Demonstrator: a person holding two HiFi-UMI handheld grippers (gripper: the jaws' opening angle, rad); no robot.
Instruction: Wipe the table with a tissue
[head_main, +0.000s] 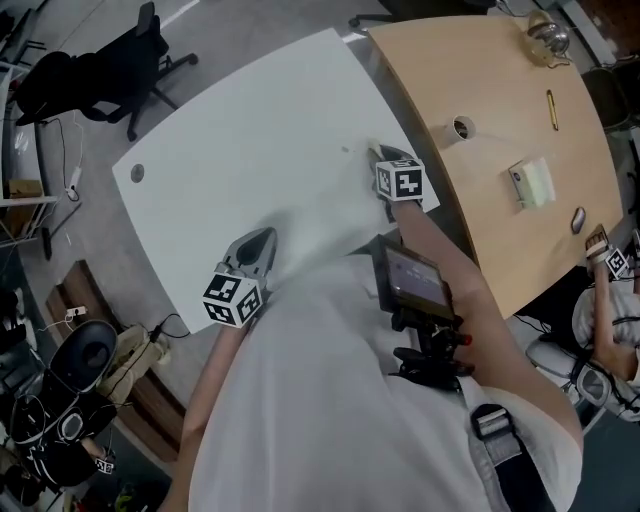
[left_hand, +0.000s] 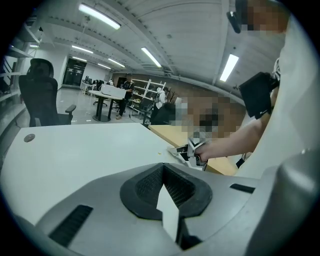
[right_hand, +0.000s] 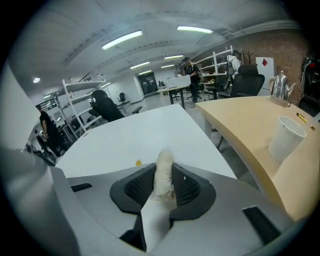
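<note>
While my right claw (right_hand: 163, 172) clamps the rolled tissue (right_hand: 164, 161) over the white tabletop (right_hand: 130, 132), that yellow crumb (right_hand: 138, 162) just ahead suggests wiping's hardly begun. My left claw (left_hand: 162, 169) is clenched, empty.

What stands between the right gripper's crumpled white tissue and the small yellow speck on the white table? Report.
Nothing visible: only bare white table separates the crumpled white tissue from the small yellow speck.

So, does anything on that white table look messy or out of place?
Only a small yellow speck on the white table, just ahead of the right gripper, which is shut on a wadded tissue. Otherwise nothing stands out.
</note>
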